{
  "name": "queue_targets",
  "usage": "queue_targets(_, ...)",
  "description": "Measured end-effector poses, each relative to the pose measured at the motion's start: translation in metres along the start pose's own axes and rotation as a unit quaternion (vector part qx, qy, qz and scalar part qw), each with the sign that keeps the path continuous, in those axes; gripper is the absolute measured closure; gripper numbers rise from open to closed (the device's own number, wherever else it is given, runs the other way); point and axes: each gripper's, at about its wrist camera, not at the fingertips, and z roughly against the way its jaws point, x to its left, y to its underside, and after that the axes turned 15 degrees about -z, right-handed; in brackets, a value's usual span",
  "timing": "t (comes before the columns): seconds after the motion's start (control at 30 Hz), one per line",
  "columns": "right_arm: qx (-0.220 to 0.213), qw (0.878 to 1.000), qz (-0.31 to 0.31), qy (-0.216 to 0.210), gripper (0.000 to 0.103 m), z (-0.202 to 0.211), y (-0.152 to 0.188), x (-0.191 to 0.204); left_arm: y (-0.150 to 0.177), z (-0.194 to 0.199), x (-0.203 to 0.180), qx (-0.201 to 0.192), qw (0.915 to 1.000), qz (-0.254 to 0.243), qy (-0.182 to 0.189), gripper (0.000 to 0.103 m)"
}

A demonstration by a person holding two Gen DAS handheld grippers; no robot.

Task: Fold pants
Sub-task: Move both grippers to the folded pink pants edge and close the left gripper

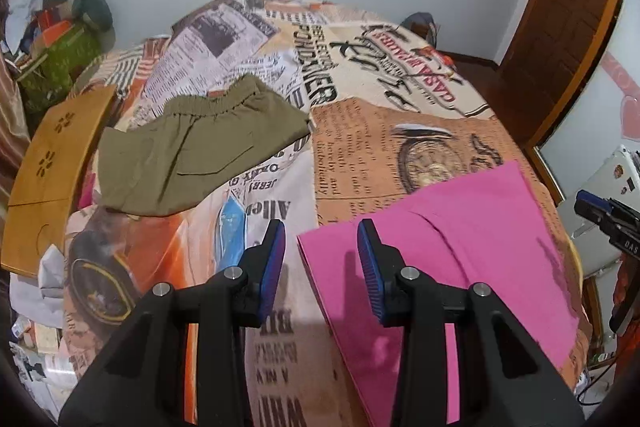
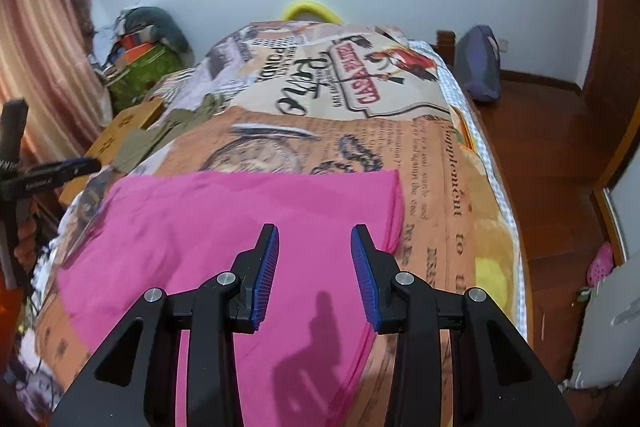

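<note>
Pink pants (image 1: 460, 247) lie flat and folded on the newspaper-print bedspread (image 1: 352, 147); they also show in the right wrist view (image 2: 240, 219). My left gripper (image 1: 321, 231) is open and empty, above the pink pants' left edge. My right gripper (image 2: 315, 237) is open and empty, above the pink pants near their right side. The right gripper also shows at the far right of the left wrist view (image 1: 600, 215). Olive-green pants (image 1: 200, 143) with an elastic waistband lie folded at the bed's left.
A wooden board (image 1: 52, 167) leans at the bed's left edge. A green box with clutter (image 1: 60, 63) stands behind it. A blue bag (image 2: 478, 63) sits on the wooden floor at right. A curtain (image 2: 36, 47) hangs at left.
</note>
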Motion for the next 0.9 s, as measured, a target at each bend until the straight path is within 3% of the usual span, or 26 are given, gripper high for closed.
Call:
queue_targets(0.3, 0.015, 0.999, -0.022, 0.022, 0.069, -0.048, -0.021, -0.025, 0.007, -0.06, 0.008, 0.055, 0.9981, 0.011, 0.024, 0.065)
queue_targets(0.7, 0.028, 0.999, -0.023, 0.038, 0.062, -0.085, -0.034, -0.042, 0.017, -0.062, 0.005, 0.056, 0.9974, 0.012, 0.044, 0.065)
queue_targets(0.8, 0.033, 0.999, -0.022, 0.035, 0.062, -0.094, -0.034, -0.043, 0.016, -0.063, 0.002, 0.052, 0.9972, 0.006, 0.053, 0.079)
queue_targets(0.9, 0.037, 0.999, -0.014, 0.026, 0.062, -0.101, -0.033, -0.042, 0.014, -0.062, -0.003, 0.049, 0.9979, -0.008, 0.041, 0.081)
